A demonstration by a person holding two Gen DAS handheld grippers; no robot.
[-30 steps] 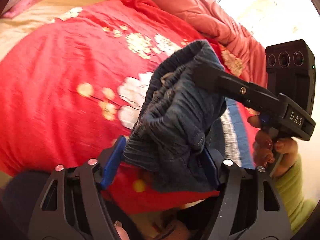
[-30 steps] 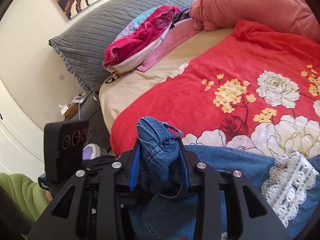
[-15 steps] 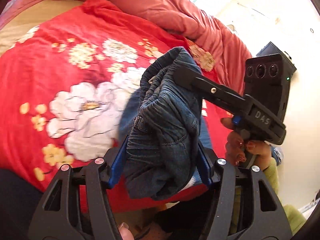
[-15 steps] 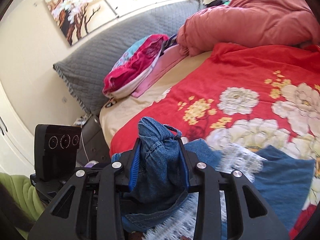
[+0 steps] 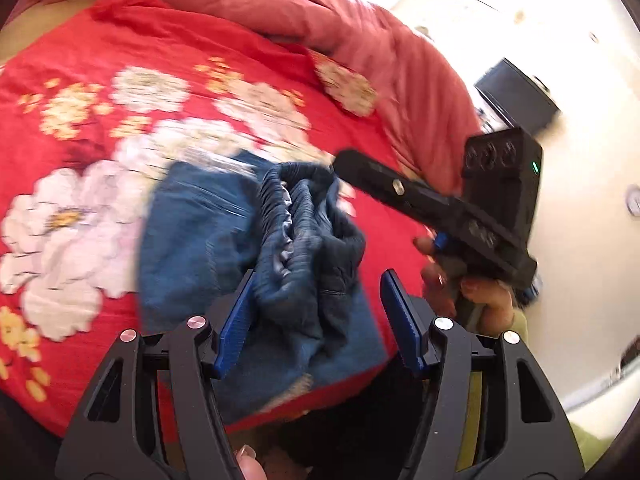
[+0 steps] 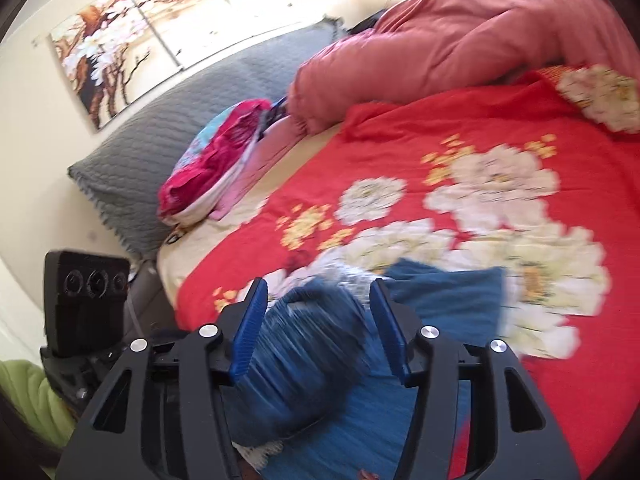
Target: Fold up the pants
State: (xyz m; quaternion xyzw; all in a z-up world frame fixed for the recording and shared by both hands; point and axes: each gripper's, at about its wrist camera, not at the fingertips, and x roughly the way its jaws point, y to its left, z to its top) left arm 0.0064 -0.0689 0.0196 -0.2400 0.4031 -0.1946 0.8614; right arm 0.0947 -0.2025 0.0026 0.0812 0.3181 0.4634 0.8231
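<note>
Pants [image 5: 208,240], blue denim, lie on the red floral blanket [image 5: 100,60] near its front edge, w/ the pink duvet [image 5: 360,28] heaped well behind them. Bunched elastic waistband stands up in a ruffled hump at the near end of the flat denim, prob. because it was carried over onto the rest of the garment for a fold and is only now being let go. Left gripper [image 5: 316,316] sits right at that hump: its blue pads stand apart, left pad touching or just beside the cloth, right pad clear of it w/ a visible gap, so it isn't clamping anything. Right gripper [image 6: 316,320] has jaws that have just been opening; a blurred blue wad of denim sits between its pads but they look spread off it, so I read it as released, not held. From the left wrist view the right gripper's finger also points at the far side of the waistband hump, i.e. both tools flank the same end of the pants, which makes sense for laying one edge down evenly. Judgement: fold placed, release underway; waistband needs flattening next, as the puffed cloth could spring back or slide toward the blanket's edge. Pics are motion-blurred, so fine contact is hard to tell.
</note>
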